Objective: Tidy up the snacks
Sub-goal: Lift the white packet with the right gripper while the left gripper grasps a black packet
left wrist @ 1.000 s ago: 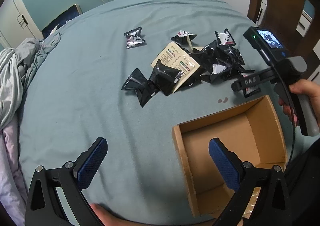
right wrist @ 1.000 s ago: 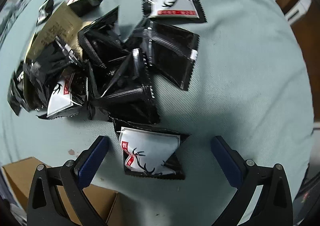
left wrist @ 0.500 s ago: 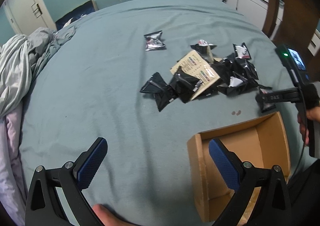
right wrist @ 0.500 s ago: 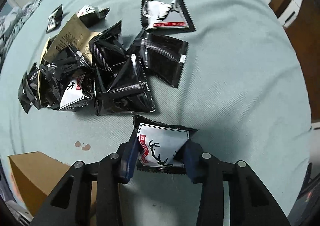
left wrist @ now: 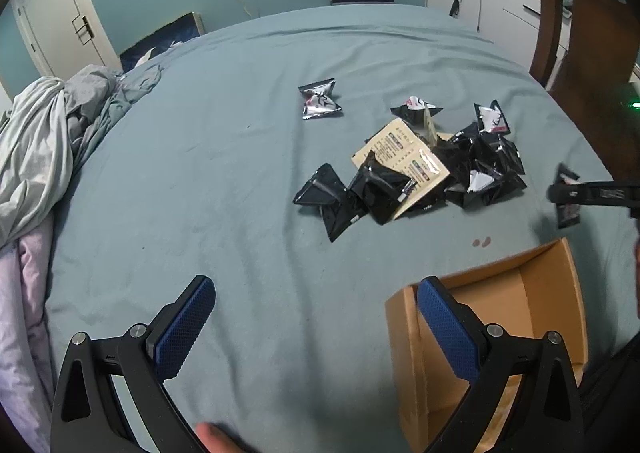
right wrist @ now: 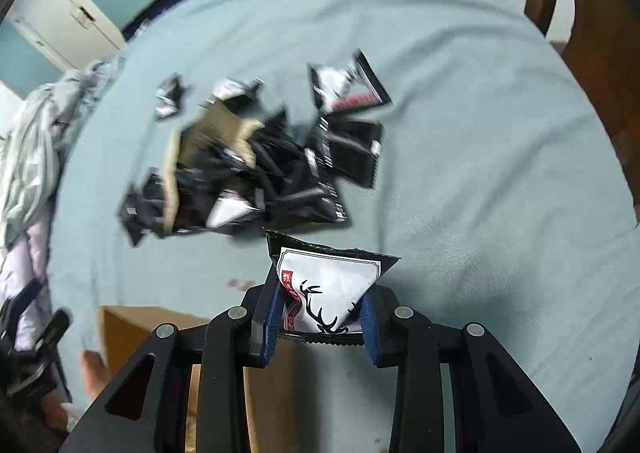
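Right gripper point(right wrist: 322, 327) clamped on deer-print snack packet point(right wrist: 328, 289), jaws just closed, lifted above bed. Left gripper point(left wrist: 316, 327) fingers apart, empty. Next: carry into cardboard box point(left wrist: 552, 293) at near edge.

Crumpled grey bedding point(left wrist: 44, 137) at the left, wooden chair point(left wrist: 588, 25), white cabinets point(left wrist: 480, 1) behind

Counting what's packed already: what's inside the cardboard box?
The cardboard box shows bare brown floor and walls, no snacks. The left tool's finger and arm cover its near part.
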`<state>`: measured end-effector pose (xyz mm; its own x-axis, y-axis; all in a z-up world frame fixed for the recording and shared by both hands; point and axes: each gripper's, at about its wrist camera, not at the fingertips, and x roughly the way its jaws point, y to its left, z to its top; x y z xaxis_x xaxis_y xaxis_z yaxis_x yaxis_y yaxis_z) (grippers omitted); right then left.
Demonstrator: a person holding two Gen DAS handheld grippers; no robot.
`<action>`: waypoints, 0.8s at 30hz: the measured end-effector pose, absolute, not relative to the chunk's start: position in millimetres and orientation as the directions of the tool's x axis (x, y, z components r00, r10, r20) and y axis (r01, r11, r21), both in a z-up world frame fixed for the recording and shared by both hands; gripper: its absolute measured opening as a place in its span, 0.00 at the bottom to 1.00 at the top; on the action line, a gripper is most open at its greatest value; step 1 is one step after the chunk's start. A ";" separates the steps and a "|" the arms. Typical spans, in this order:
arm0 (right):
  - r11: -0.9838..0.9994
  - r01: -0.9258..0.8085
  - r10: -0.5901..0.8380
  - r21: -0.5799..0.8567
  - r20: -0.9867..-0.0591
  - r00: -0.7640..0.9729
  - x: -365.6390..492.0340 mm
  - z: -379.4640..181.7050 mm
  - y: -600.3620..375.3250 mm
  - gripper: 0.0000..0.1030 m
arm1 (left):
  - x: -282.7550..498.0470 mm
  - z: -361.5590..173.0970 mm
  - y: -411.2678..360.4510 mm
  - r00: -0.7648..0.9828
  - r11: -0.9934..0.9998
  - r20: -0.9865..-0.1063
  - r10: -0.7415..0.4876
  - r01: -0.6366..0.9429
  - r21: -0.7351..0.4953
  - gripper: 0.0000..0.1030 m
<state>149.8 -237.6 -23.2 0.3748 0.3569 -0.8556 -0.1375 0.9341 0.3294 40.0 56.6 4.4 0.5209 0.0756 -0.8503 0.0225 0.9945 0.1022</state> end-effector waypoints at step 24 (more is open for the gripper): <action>0.870 -0.168 0.484 0.463 -0.738 0.470 76.9 7.4 -291.1 0.31 | 136.4 -46.0 73.8 0.492 0.999 -0.870 0.005 0.031 0.023 1.00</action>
<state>76.9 -291.1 7.4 0.4703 0.4839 -0.7380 -0.1680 0.8701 0.4634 136.4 73.8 -46.0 0.4923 0.0049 -0.8704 0.0313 0.9992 0.0233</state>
